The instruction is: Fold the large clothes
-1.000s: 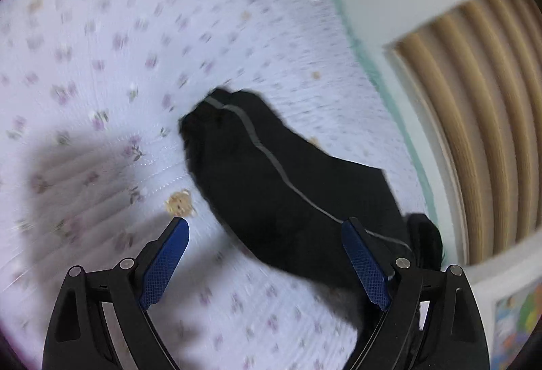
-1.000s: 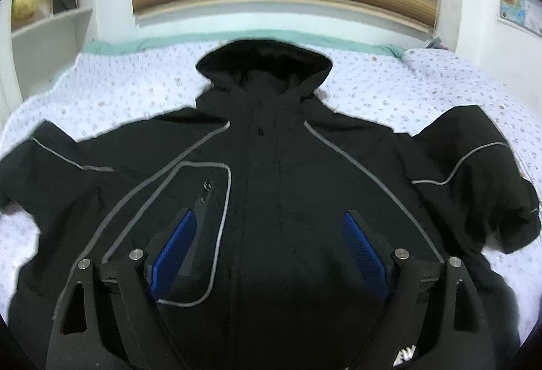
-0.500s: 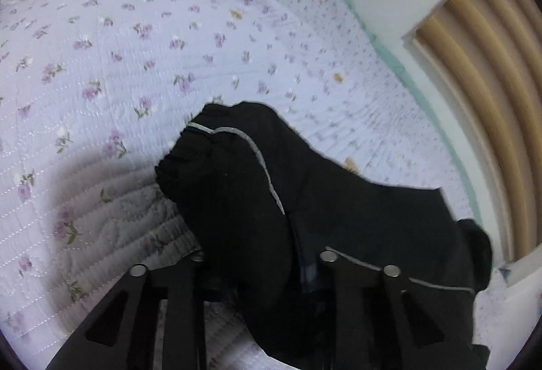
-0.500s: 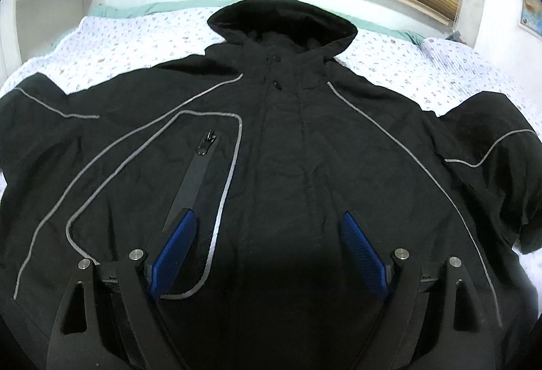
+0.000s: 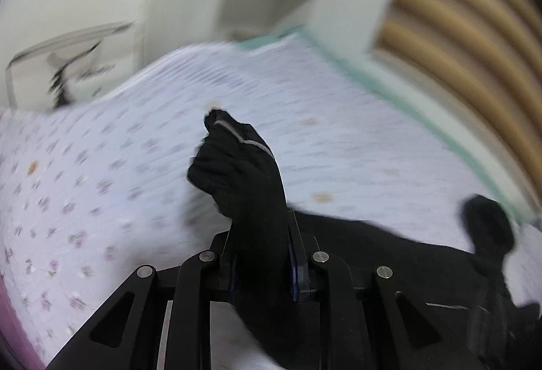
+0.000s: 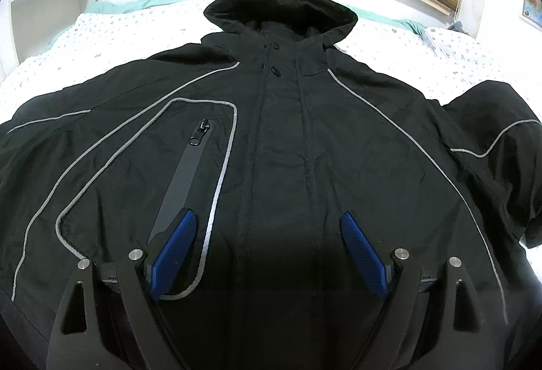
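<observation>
Bed [image 6: 457, 65] covered by a white quilt with small floral print, a mint-green sheet edging its far side at 12 o'clock. Black hooded jacket [image 6: 288, 149] lies front-up directly on the quilt, hood toward 12 o'clock.

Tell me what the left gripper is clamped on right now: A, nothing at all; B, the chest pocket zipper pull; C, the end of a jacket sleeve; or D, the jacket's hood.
C: in the left wrist view the left gripper has its jaws closed on the cuff end of the black sleeve, which stands bunched up above the floral bedspread.
</observation>
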Action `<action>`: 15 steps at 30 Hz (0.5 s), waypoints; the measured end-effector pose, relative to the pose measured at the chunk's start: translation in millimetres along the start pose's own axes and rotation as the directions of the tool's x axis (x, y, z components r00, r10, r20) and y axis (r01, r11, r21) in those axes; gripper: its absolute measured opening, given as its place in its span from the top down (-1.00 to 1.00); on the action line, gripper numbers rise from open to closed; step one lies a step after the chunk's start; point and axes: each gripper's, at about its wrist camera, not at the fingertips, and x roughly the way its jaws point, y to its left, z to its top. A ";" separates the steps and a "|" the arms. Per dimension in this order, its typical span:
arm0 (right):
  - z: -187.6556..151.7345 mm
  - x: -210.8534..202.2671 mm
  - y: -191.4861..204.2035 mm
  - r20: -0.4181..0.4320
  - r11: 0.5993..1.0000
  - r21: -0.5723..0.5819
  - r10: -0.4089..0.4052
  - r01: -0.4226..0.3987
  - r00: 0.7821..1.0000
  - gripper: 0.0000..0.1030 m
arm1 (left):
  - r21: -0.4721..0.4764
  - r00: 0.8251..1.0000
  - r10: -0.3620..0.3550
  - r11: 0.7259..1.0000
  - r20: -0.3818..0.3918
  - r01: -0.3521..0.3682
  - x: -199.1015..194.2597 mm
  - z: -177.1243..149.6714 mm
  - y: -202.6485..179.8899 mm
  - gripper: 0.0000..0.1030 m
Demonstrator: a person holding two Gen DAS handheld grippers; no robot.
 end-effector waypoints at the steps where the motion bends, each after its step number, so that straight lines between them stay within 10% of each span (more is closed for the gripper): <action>1: -0.4 -0.5 -0.3 0.000 1.000 0.003 0.000 0.000 1.000 -0.74 | 0.031 0.999 -0.035 0.999 0.012 0.035 -8.5 1.7 -18.1 0.58; 5: -0.1 -11.1 -6.3 0.030 0.999 0.034 -0.014 0.013 0.999 -0.74 | 0.180 0.969 -0.246 0.954 0.017 0.239 -52.0 -4.6 -114.2 0.58; 9: 6.3 -43.0 -15.7 0.059 0.998 0.059 0.006 -0.010 0.998 -0.74 | 0.253 0.889 -0.434 0.853 -0.145 0.457 -59.6 -39.2 -214.9 0.58; 15: 9.7 -90.3 -43.9 0.058 0.998 0.069 -0.007 0.003 0.998 -0.74 | 0.329 0.798 -0.425 0.749 -0.428 0.575 -20.3 -133.6 -332.3 0.58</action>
